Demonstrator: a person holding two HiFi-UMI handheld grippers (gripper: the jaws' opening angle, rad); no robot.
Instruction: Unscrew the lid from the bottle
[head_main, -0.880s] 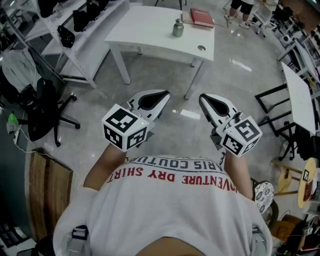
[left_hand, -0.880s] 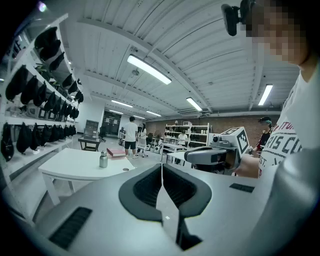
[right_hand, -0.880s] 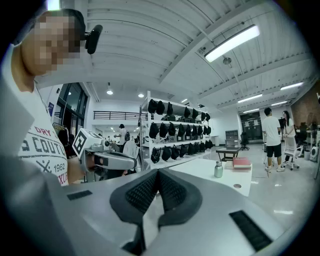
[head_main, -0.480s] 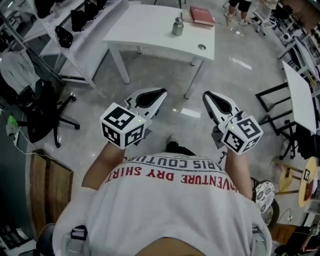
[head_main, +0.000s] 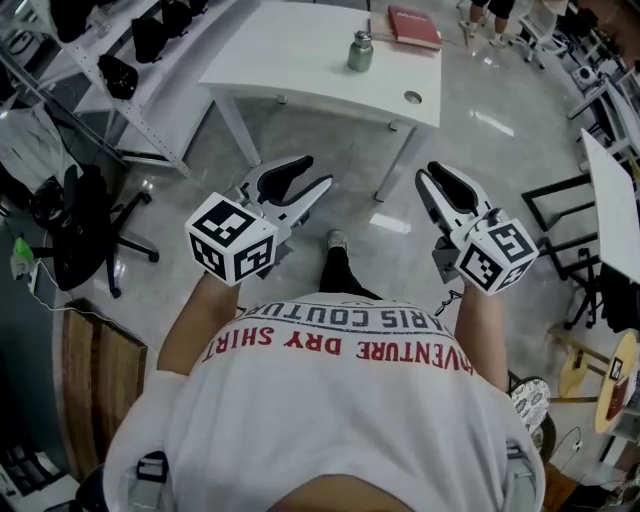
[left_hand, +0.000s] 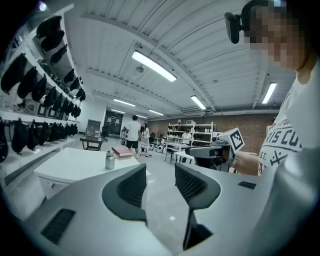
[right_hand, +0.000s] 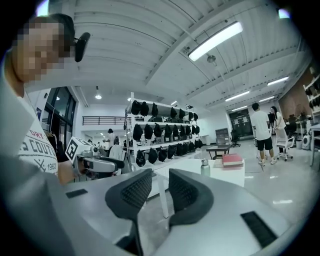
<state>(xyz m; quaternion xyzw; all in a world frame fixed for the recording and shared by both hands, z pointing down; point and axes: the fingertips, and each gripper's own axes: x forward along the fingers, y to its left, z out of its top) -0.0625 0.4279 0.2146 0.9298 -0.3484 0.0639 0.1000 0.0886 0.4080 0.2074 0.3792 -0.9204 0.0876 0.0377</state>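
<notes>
Bright ceiling strip lights (left_hand: 154, 66) lit the room evenly, throwing glare onto the glossy floor (head_main: 495, 122) beside the white table (head_main: 300, 50), while both gripper views bowed and darkened at their edges.

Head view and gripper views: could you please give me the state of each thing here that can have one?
bottle: upright on the white table, lid on, untouched.
left gripper: open, jaws apart, nothing between them, away from the table.
right gripper: open, jaws narrowly apart, nothing between them.
red book: closed, lying flat on the table near the bottle.
</notes>
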